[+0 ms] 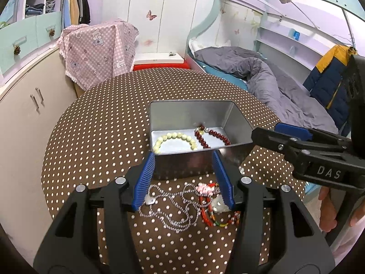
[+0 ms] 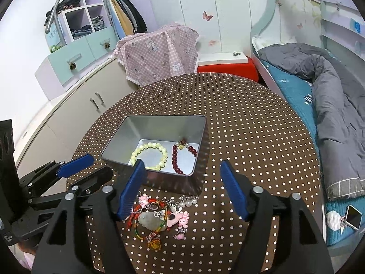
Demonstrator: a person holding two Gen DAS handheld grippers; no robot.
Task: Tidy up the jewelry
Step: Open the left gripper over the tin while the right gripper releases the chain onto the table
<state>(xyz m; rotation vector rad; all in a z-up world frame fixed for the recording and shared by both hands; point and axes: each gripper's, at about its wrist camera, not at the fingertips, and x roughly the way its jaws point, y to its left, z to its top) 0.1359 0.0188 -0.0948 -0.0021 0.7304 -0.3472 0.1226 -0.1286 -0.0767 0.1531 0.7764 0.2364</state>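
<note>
A metal tin (image 2: 157,123) sits open in the middle of a round table (image 2: 251,137) covered in a brown cloth with white dots. Two bead bracelets already lie inside it, a pale cream one (image 2: 149,155) on the left and a dark red one (image 2: 180,157) on the right. The rest of the jewelry (image 2: 159,217), a tangle of red cords, charms and pearls, lies on the cloth in the lower middle of the frame, just in front of the tin (probably waiting its turn). The right gripper (image 2: 182,187) hovers over that pile with its jaws wide and nothing between them. The left gripper (image 1: 182,178) stands half open and empty above a silver chain (image 1: 168,207). Behind the table are a bed with a grey quilt (image 2: 330,105) at right, and pale cabinets (image 2: 75,114) at left.
</note>
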